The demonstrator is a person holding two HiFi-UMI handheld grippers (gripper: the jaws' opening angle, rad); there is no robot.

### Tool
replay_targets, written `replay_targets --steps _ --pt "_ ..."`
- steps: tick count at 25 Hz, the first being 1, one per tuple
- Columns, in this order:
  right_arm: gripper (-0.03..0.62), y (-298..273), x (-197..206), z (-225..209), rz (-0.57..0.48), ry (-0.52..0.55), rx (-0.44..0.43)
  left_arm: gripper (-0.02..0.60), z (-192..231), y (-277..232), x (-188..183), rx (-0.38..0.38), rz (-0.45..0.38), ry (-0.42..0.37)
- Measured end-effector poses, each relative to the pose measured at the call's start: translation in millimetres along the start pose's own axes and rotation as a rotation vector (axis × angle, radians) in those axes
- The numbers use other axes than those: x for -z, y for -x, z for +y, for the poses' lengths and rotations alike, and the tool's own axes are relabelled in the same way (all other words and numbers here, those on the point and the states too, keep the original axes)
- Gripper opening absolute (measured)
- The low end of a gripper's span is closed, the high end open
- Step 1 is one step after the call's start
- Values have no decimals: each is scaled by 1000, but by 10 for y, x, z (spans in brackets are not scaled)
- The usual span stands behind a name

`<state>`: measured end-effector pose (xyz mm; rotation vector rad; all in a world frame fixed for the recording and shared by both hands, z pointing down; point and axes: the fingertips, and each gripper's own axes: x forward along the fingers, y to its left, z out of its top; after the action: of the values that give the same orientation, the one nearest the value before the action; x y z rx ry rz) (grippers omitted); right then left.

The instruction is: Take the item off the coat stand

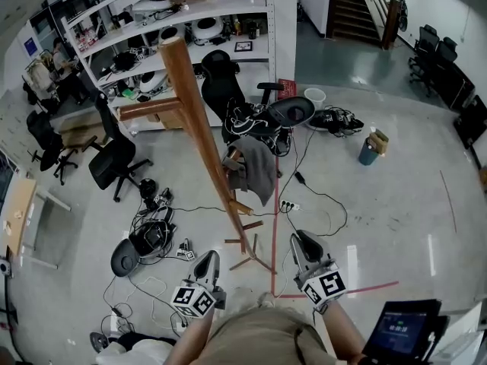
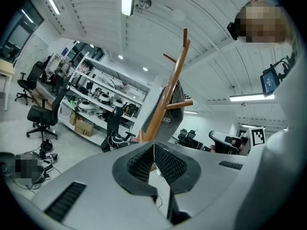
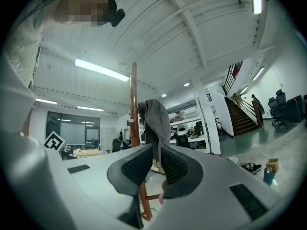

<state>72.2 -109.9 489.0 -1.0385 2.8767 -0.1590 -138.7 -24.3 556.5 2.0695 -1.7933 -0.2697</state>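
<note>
A tall wooden coat stand (image 1: 192,109) rises from the floor just ahead of me. A grey garment (image 1: 255,169) hangs from one of its lower pegs on the right side. My left gripper (image 1: 207,258) is held low to the left of the stand's base, jaws shut and empty. To the right of the base my right gripper (image 1: 302,239) is also shut and empty. In the right gripper view the garment (image 3: 156,121) hangs beside the pole (image 3: 134,99), beyond the closed jaws of the right gripper (image 3: 159,152). The left gripper view shows the stand (image 2: 168,95) beyond the closed left gripper (image 2: 154,150).
Black office chairs (image 1: 114,162) and white shelving (image 1: 190,29) stand behind the stand. Cables and gear (image 1: 152,234) lie on the floor at left. A red tape line (image 1: 275,226) runs past the base. A blue bin (image 1: 369,150) sits at right, a tablet (image 1: 399,329) near my right arm.
</note>
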Motion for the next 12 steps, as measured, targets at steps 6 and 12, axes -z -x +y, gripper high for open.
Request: replay_targets --steps 6,12 --pt "39 -133 -17 -11 -1 1 22 20 236 -58 -107 -43 -11 -12" --pt "39 -283 -95 7 -7 0 57 20 354 -169 -324 -9 -11 -21"
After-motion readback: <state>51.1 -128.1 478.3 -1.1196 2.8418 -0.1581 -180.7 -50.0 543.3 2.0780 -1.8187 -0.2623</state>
